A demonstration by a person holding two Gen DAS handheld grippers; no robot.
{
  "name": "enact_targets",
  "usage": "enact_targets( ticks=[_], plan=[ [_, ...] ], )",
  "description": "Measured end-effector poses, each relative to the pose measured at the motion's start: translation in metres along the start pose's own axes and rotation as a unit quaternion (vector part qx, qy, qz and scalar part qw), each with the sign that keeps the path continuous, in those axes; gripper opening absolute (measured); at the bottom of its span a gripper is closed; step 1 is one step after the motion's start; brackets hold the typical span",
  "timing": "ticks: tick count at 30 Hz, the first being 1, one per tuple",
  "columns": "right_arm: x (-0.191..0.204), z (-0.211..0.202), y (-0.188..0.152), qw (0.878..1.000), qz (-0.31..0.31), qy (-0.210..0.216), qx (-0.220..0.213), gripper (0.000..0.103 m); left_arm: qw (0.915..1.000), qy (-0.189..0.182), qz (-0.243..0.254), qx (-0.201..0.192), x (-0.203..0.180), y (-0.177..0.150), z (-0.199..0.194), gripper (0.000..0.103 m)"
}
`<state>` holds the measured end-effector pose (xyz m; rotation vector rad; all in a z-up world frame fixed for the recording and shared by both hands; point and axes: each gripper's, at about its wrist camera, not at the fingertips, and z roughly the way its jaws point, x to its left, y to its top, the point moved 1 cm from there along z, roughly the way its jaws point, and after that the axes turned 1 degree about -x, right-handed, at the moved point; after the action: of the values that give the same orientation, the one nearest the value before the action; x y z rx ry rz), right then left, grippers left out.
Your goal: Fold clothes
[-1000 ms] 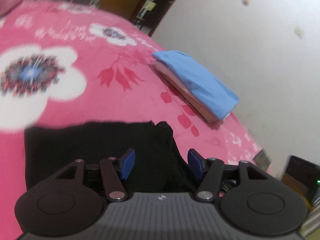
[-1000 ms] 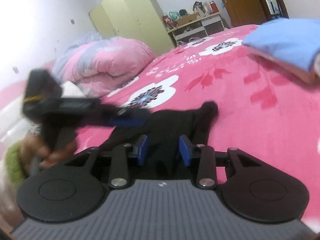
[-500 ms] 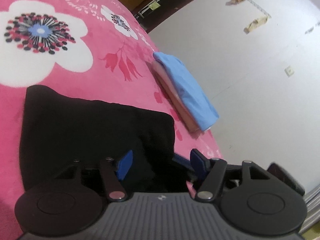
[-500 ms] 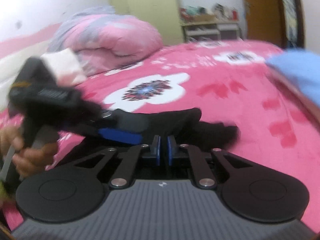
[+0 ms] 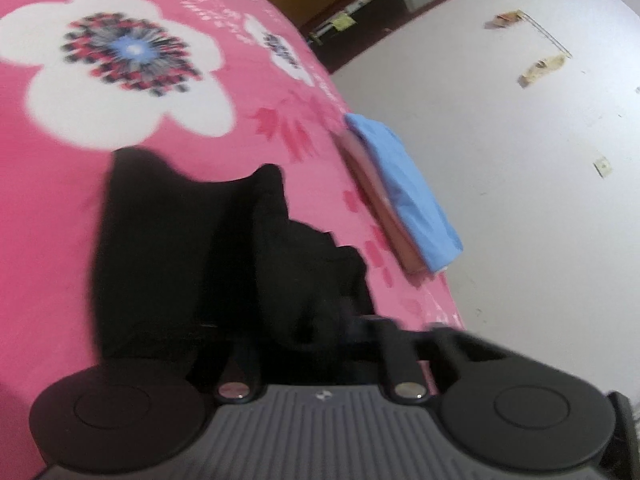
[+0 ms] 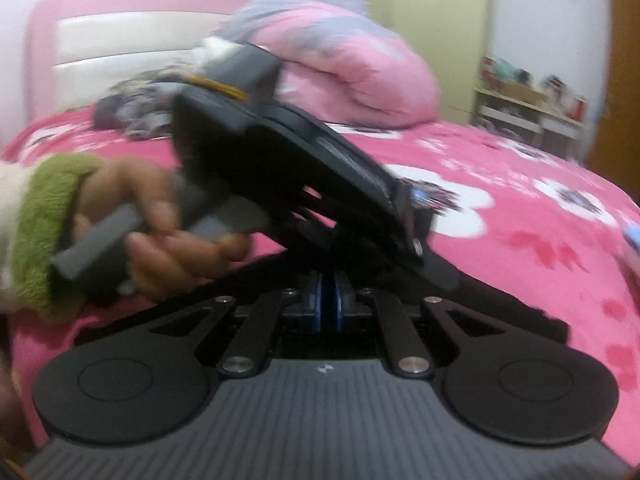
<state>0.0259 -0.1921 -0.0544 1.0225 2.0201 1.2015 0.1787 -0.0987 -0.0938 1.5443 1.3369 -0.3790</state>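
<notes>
Pink bedspread [image 5: 60,208]; black garment [image 5: 192,248] pinched between both grippers' fingers.

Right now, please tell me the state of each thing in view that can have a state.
black garment: rumpled on the bed, partly folded.
left gripper: shut; what it pinches is hidden.
right gripper: shut, blue pads together over black cloth.
folded clothes stack: folded, blue piece on top, at the bed's edge.
pink quilt: bundled by the headboard.

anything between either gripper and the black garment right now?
Nothing visible. The left gripper and right gripper are both already at the black garment with jaws closed; whether cloth is pinched is too dark and blurred to tell.
</notes>
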Motion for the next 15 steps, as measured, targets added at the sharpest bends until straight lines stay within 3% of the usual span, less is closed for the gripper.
enact_targets(
  ticks=[3, 6, 9, 12, 15],
  plan=[
    [-0.001, -0.010, 0.008, 0.999, -0.010, 0.035, -0.012, 0.011, 0.9998, -0.008, -0.011, -0.017, 0.008, -0.005, -0.015, 0.006],
    [-0.028, -0.031, 0.020, 0.996, 0.017, 0.077, -0.032, 0.031, 0.9984, -0.032, 0.000, -0.046, 0.008, -0.011, -0.037, 0.006],
    [-0.080, -0.043, 0.033, 0.993, 0.080, 0.063, -0.063, 0.033, 0.9959, -0.060, 0.008, -0.067, 0.007, -0.018, -0.054, 0.006],
    [-0.118, -0.020, 0.038, 0.996, 0.087, 0.000, -0.032, 0.033, 0.9935, -0.081, 0.011, -0.080, 0.006, -0.023, -0.065, 0.006],
    [-0.131, 0.023, 0.036, 0.997, 0.065, 0.022, 0.025, 0.030, 0.9915, -0.096, 0.010, -0.087, 0.006, -0.026, -0.072, 0.006]
  ],
)
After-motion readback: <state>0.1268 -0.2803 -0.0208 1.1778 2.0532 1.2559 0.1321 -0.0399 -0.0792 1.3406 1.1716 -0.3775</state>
